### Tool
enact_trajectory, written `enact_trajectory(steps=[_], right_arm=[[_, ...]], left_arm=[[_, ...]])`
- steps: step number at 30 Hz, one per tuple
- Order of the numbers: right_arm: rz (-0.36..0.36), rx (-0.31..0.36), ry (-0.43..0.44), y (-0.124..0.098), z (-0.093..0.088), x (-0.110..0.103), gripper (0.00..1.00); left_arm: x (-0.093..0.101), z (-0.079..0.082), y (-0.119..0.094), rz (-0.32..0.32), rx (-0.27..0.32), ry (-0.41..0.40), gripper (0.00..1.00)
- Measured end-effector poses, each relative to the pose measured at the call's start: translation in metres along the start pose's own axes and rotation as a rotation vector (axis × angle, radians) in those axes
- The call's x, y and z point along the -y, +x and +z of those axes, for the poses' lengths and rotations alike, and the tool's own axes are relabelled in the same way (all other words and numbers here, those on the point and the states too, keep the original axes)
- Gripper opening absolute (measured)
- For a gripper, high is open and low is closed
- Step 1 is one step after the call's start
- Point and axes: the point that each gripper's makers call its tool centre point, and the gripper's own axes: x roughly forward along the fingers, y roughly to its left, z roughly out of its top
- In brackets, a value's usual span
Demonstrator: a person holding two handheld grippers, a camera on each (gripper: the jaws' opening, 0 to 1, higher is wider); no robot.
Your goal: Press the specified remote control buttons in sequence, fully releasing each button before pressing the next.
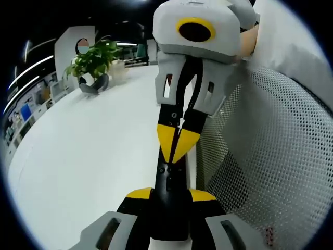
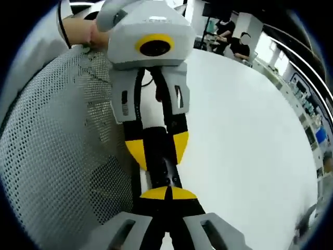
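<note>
A slim black remote [image 1: 169, 179] lies lengthwise between the two yellow-tipped pads of my left gripper [image 1: 170, 196], which is shut on its sides and holds it above the white table [image 1: 78, 156]. My right gripper [image 1: 177, 147] comes in from the far end. Its yellow tips are shut together into a point that rests on the remote's top face. In the right gripper view, the shut tips of my right gripper [image 2: 167, 194] touch the remote [image 2: 164, 167] near its small buttons. Beyond them my left gripper [image 2: 157, 147] clamps the remote's far part.
A grey mesh chair back [image 1: 270, 156] [image 2: 52, 156] stands close beside both grippers. A potted plant [image 1: 93, 60] sits at the far end of the table [image 2: 244, 130]. People [image 2: 229, 31] sit at desks in the background. A hand [image 2: 78, 31] holds the left gripper.
</note>
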Motion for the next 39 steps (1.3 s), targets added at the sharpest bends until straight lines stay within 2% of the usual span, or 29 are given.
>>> enact_trajectory(steps=[2,5,7,9,17,25,27,30,33,37,39], right_arm=[[-0.003,0.002,-0.009,0.001,0.002,-0.003,0.00],[0.039,0.013,-0.012,0.004,0.007,-0.011,0.00],[0.023,-0.015,-0.069,0.004,0.006,-0.009,0.00],[0.023,-0.019,-0.069,0.004,0.006,-0.009,0.00],[0.044,-0.070,-0.178,0.007,0.006,-0.011,0.00],[0.037,-0.028,-0.132,0.008,0.008,-0.013,0.00],[0.043,-0.009,-0.080,0.007,0.009,-0.012,0.00],[0.058,0.040,0.061,0.005,0.011,-0.010,0.00],[0.015,0.044,0.042,0.001,0.011,0.001,0.00],[0.030,0.027,0.032,0.003,0.011,0.003,0.00],[0.011,-0.015,-0.011,0.006,0.005,0.004,0.00]], left_arm=[[0.000,0.000,0.000,-0.001,0.001,0.000,0.25],[0.000,0.000,0.000,-0.002,0.002,0.000,0.25],[0.000,0.000,0.000,-0.002,0.003,0.001,0.25],[0.000,0.000,0.000,-0.003,0.003,0.001,0.25],[0.001,0.000,0.000,-0.009,0.005,0.005,0.25],[0.001,0.000,0.000,-0.012,0.002,0.009,0.25],[0.001,0.000,0.001,-0.011,0.003,0.009,0.25],[0.000,0.000,0.001,-0.007,0.002,0.009,0.25],[0.000,0.000,0.000,-0.006,0.003,0.008,0.25],[0.000,0.000,0.000,-0.007,0.004,0.010,0.25],[0.000,0.000,0.000,-0.008,0.004,0.010,0.25]])
